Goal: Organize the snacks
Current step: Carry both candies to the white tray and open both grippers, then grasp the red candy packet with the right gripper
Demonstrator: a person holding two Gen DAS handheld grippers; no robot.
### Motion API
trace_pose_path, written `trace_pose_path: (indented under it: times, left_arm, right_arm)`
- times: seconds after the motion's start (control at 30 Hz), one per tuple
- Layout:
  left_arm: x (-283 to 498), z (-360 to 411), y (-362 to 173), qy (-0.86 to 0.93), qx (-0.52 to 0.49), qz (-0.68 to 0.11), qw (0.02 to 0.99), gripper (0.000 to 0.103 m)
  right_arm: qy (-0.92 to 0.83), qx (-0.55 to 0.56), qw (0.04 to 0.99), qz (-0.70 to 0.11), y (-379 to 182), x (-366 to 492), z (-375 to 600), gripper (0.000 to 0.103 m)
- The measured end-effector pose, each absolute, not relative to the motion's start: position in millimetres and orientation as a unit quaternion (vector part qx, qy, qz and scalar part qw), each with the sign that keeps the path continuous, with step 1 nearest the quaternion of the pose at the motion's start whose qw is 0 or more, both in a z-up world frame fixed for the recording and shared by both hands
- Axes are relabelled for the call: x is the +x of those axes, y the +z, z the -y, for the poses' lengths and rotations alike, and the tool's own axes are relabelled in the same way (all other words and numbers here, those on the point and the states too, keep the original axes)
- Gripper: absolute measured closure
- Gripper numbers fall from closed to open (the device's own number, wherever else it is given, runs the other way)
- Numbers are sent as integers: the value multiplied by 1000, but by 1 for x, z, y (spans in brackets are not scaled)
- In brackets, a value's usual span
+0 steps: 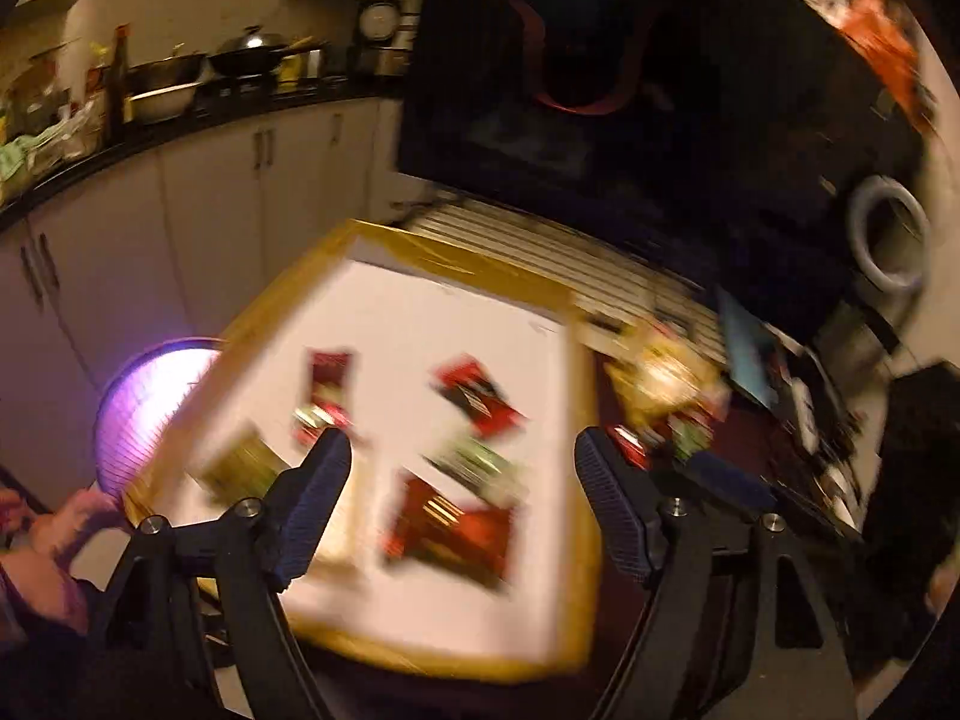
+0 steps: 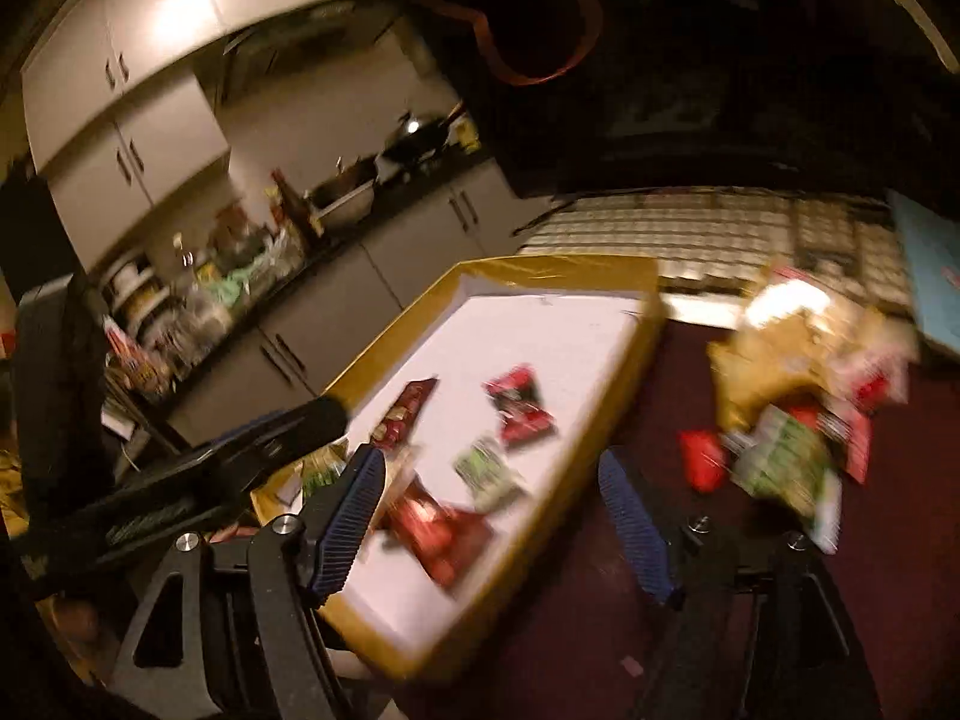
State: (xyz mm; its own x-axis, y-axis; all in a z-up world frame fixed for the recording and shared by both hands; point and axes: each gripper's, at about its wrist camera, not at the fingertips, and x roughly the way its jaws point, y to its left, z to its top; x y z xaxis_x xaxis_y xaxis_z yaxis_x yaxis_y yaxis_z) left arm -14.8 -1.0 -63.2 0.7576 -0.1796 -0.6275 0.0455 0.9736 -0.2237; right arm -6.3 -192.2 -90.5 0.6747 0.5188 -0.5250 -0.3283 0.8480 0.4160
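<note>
A shallow box (image 1: pixel 576 372) (image 2: pixel 624 372) with a tan rim and white floor holds several snack packets: red ones (image 1: pixel 477 399) (image 2: pixel 519 405), a green one (image 1: pixel 480 465) (image 2: pixel 486 471) and a larger red one (image 1: pixel 450 531) (image 2: pixel 441 531). A loose pile of snack packets (image 1: pixel 666 390) (image 2: pixel 792 396) lies on the dark red table to the box's right. My left gripper (image 1: pixel 462 474) is open and empty above the box. My right gripper (image 2: pixel 489 501) is open and empty over the box's right rim. Both views are blurred.
The left gripper's arm (image 2: pixel 198 462) reaches in at the left of the right wrist view. A dark bag with red handles (image 1: pixel 600 60) stands behind the box, over a slatted mat (image 1: pixel 540 252). A kitchen counter (image 1: pixel 180 114) runs behind. A glowing purple lamp (image 1: pixel 150 408) sits left.
</note>
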Motion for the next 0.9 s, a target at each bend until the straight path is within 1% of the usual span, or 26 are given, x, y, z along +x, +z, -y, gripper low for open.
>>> trace_pose_path:
  times: [0.13,0.27,0.47,0.6,0.73,0.9]
  left_arm:
    - [-30,46,-67,-121,-74,-353,925,26]
    - [-35,79,-73,-160,-64,-367,914,26]
    - [-34,108,-86,-183,-47,-395,899,26]
    - [-32,109,-90,-175,-51,-399,898,26]
    - [-29,104,-93,-166,-59,-405,897,26]
    - [-27,97,-92,-161,-69,-407,896,26]
  right_arm:
    - [182,209,899,-340,-103,-24,257,26]
    - [120,235,902,-343,-114,-29,299,26]
    - [106,272,892,-344,-129,-21,315,26]
    - [112,264,893,-346,-131,-4,307,26]
    - [151,231,893,-356,-128,16,289,26]
    - [168,199,886,-385,-113,63,283,27]
